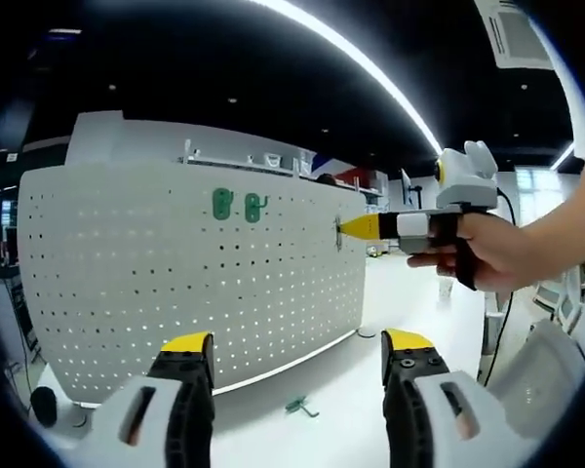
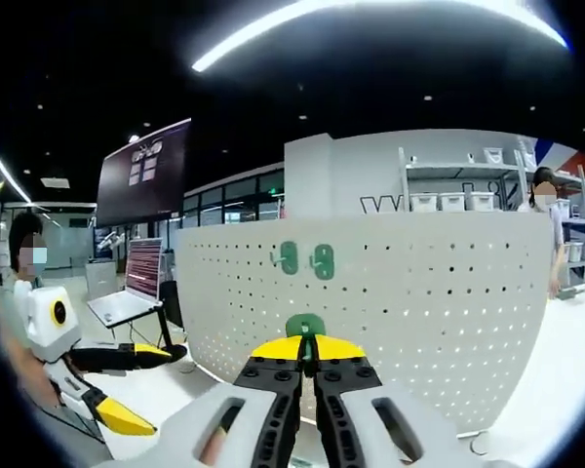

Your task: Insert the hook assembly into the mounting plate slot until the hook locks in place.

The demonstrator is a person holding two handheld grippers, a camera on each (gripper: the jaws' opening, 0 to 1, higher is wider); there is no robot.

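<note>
Two green plastic hooks [image 2: 305, 260] hang on the white perforated pegboard [image 2: 419, 302]. Right claw [image 2: 307, 348] pinches a third green hook [image 2: 304, 326] before that board; left claw [image 1: 297, 343] spread, with a small green hook piece [image 1: 299, 406] on the white bench [image 1: 351, 409] between its jaws

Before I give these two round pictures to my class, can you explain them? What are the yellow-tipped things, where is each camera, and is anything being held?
No robot here: a person holds a two-jaw gripper in each hand, and a fisheye camera rides on each, looking forward along its jaws.

In the left gripper view, the left gripper stands open and holds nothing. Ahead stands a white pegboard with two green hooks already mounted. The right gripper, in the person's hand, comes in from the right, its tip at the board. Another green hook lies on the white table below.

In the right gripper view, the right gripper is shut on a green hook assembly, facing the same board.
</note>
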